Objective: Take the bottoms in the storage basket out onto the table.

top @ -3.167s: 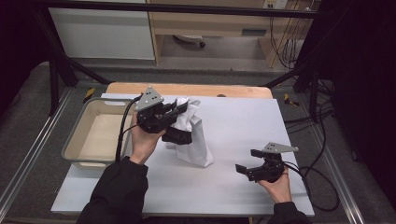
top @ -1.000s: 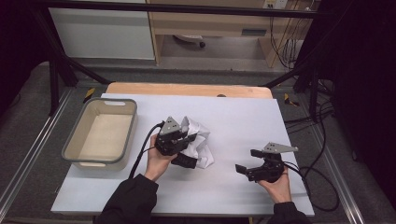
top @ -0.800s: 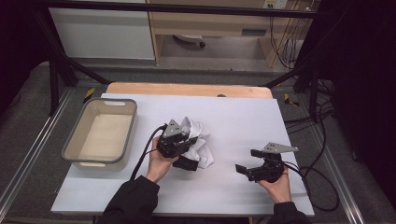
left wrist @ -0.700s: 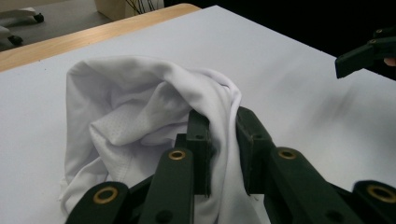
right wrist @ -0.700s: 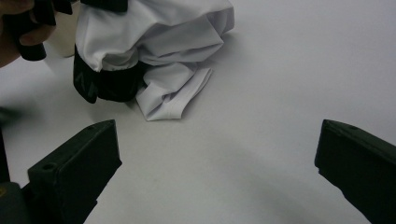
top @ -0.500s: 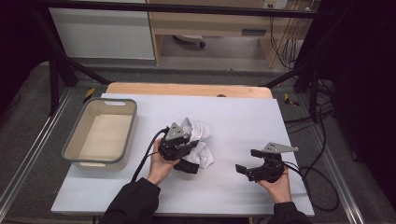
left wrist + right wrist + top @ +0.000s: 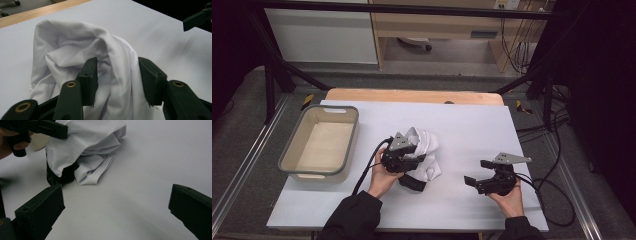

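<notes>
Since the earlier frames the left gripper (image 7: 412,161) has carried the white garment (image 7: 424,150) from beside the grey bin (image 7: 292,167) down to the middle of the white table (image 7: 472,120), where it now lies crumpled. Its jaws have just been opening: they stand released on either side of a fold of cloth. The right gripper (image 7: 475,172) rests to the right, well apart from the garment, jaws wide open over bare table.

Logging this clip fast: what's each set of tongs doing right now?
Left tongs: have just been opening; white garment lies between the jaws, pads no longer pressing it.
Right tongs: open wide, holding nothing, over the bare table.
</notes>
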`<move>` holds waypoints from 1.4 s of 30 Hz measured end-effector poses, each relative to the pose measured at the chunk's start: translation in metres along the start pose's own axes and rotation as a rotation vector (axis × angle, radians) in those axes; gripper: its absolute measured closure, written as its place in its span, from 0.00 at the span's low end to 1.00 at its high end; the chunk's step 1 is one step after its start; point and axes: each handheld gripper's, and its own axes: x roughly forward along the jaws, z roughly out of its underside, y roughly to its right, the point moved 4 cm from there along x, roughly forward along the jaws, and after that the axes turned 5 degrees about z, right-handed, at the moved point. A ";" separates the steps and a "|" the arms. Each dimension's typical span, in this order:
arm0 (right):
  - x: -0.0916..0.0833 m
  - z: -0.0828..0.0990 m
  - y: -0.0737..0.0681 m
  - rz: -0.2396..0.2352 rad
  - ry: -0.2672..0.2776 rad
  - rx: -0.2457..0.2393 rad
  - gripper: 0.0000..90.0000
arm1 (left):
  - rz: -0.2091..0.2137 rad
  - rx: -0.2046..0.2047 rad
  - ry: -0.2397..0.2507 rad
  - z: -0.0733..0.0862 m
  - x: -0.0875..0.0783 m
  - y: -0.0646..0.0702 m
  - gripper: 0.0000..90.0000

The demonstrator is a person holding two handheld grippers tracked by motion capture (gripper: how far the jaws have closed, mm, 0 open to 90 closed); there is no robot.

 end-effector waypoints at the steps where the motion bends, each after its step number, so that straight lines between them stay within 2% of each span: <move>1: 0.000 0.000 0.000 0.000 0.000 0.000 0.01 | 0.003 -0.004 -0.001 0.000 0.000 0.000 0.55; 4: 0.000 0.000 0.000 0.000 0.000 -0.001 0.01 | 0.001 -0.009 -0.007 0.000 -0.002 -0.002 0.51; 6: 0.000 0.000 0.000 0.000 0.001 -0.001 0.01 | -0.003 -0.011 -0.006 0.000 -0.004 -0.004 0.44; 12: 0.000 0.000 0.000 0.000 0.001 0.004 0.01 | 0.014 -0.022 0.014 -0.003 -0.011 -0.005 0.35; 15: 0.000 0.000 0.000 0.001 0.001 0.003 0.01 | 0.007 -0.010 0.020 -0.005 -0.015 -0.006 0.31; 21: 0.000 0.000 0.000 0.000 0.004 0.000 0.01 | 0.007 -0.011 0.024 -0.006 -0.024 -0.009 0.20; 26: 0.000 0.000 0.000 -0.001 0.001 0.001 0.01 | -0.011 -0.004 0.030 -0.005 -0.032 -0.012 0.11; 36: 0.000 0.000 0.000 0.000 0.001 0.000 0.01 | -0.021 0.001 0.047 0.001 -0.050 -0.019 0.06; 42: 0.000 0.000 0.000 0.000 0.001 0.002 0.01 | -0.040 0.000 0.076 0.007 -0.066 -0.024 0.05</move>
